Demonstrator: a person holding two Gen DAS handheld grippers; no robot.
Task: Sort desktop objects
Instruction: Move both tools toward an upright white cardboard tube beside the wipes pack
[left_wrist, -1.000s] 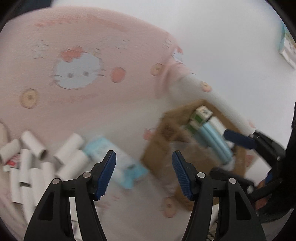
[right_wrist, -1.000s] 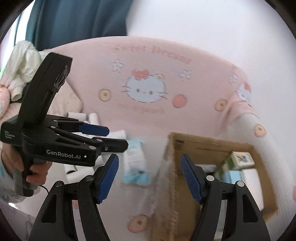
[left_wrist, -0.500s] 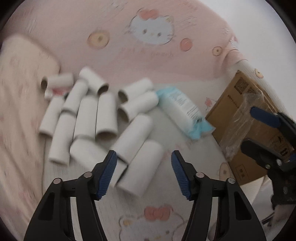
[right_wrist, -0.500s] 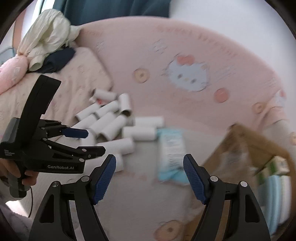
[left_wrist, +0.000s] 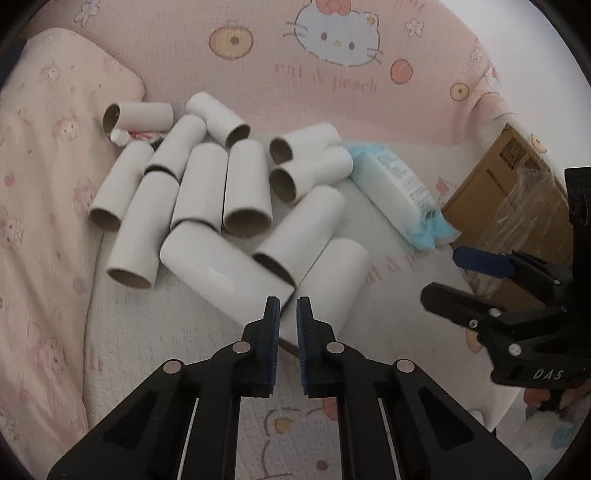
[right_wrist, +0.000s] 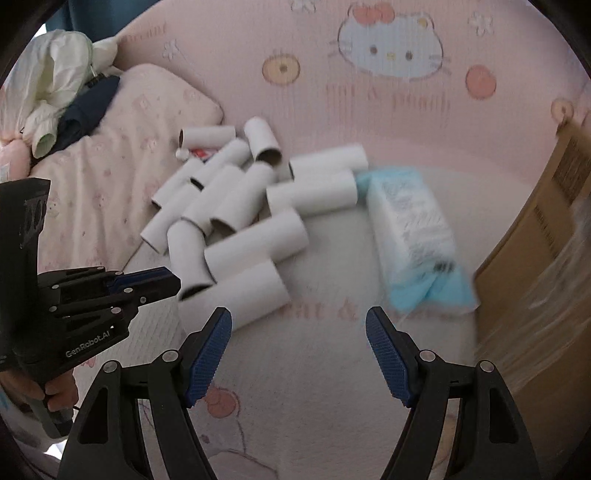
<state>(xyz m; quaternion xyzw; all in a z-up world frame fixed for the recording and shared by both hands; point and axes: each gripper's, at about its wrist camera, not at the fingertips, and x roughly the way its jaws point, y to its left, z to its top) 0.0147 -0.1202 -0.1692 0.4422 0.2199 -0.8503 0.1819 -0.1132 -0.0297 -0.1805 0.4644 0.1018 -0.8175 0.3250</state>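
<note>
Many white cardboard tubes (left_wrist: 207, 206) lie heaped on the pink cartoon-print bed (left_wrist: 332, 66), with a blue-and-white tissue pack (left_wrist: 399, 192) touching the heap's right edge and a brown cardboard box (left_wrist: 506, 192) just beyond it. The left tool (left_wrist: 286, 314) has just been closing; its jaws stand nearly together over the nearest tube, apparently pinching nothing. The right tool (right_wrist: 299, 332) hangs apart and empty above bare bedding near the pack.
</note>
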